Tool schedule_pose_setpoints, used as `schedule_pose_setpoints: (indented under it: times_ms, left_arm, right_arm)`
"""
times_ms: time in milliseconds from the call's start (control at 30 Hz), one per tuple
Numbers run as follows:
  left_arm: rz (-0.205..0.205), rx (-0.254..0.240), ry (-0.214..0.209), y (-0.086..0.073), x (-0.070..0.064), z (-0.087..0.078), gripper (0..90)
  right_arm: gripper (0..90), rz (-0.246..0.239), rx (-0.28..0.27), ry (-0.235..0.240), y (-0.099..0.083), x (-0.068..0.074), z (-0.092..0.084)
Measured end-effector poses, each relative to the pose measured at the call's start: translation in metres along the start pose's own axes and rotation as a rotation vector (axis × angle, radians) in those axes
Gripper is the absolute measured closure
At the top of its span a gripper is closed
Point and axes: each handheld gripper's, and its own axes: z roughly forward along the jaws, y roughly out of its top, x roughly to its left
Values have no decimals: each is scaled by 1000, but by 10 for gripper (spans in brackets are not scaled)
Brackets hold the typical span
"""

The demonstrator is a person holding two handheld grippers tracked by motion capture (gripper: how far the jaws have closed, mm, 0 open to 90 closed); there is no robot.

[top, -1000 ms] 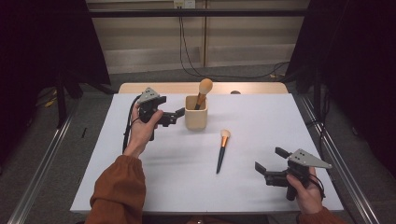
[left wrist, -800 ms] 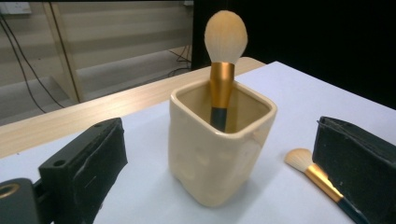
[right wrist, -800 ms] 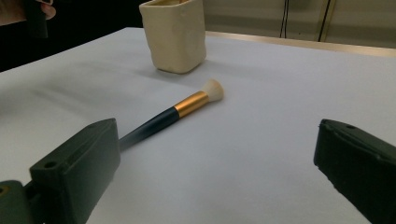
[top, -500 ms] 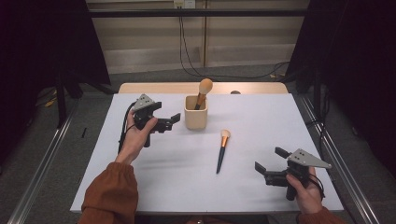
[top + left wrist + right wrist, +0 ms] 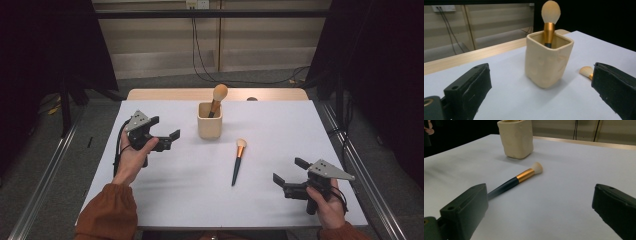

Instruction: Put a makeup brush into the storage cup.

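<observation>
Since a second ago, my left gripper point(image 5: 161, 133) has drawn back from the cream cup point(image 5: 209, 127) and now hovers to its left, jaws spread and holding nothing. My right gripper point(image 5: 290, 177) has stayed put near the table's front right corner, jaws also spread wide and empty.

One brush point(image 5: 217, 99) stands head-up in the cup. The loose brush point(image 5: 237, 161) lies flat on the white table point(image 5: 280, 130), between the cup and my right gripper, its pale head pointing toward the cup.

My guess at the risk: the loose brush's handle is thin and round, so a closing pinch could roll it away, and lowering it carelessly could knock the light cup over.

My left forearm reaches forward in its orange sleeve point(image 5: 107, 215), wrist turned so the jaws face the cup. My right hand point(image 5: 322, 200) sits low, aiming the jaws at the loose brush.
</observation>
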Motion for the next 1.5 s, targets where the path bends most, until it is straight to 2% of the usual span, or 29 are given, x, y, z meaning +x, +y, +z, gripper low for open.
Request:
schedule_pose_setpoints:
  times_ms: [67,133,200,267,300,667,900,1133,1500]
  left_arm:
    - [-19,5,28,-2,0,-7,21]
    - [-27,-4,19,-5,1,-14,21]
    - [-17,3,30,-8,3,-20,22]
    - [-25,5,47,-12,5,-23,22]
    - [-29,7,39,-14,5,-25,24]
    - [-3,25,72,-23,3,-50,39]
    - [-32,-2,88,-28,3,-72,42]
    - [-21,0,128,-37,-6,-85,41]
    - [-26,-10,105,-48,-28,-104,39]
  right_arm:
    - [1,0,-1,-1,0,0,0]
    - [1,4,0,-1,0,0,0]
    - [1,1,2,-4,0,-1,1]
    - [1,3,2,-1,0,0,1]
    - [1,2,2,-1,0,0,1]
    - [1,4,2,-11,0,-1,1]
    - [1,7,7,-13,0,-2,2]
    - [1,6,6,-14,0,-1,2]
    - [1,9,-1,-12,1,-2,2]
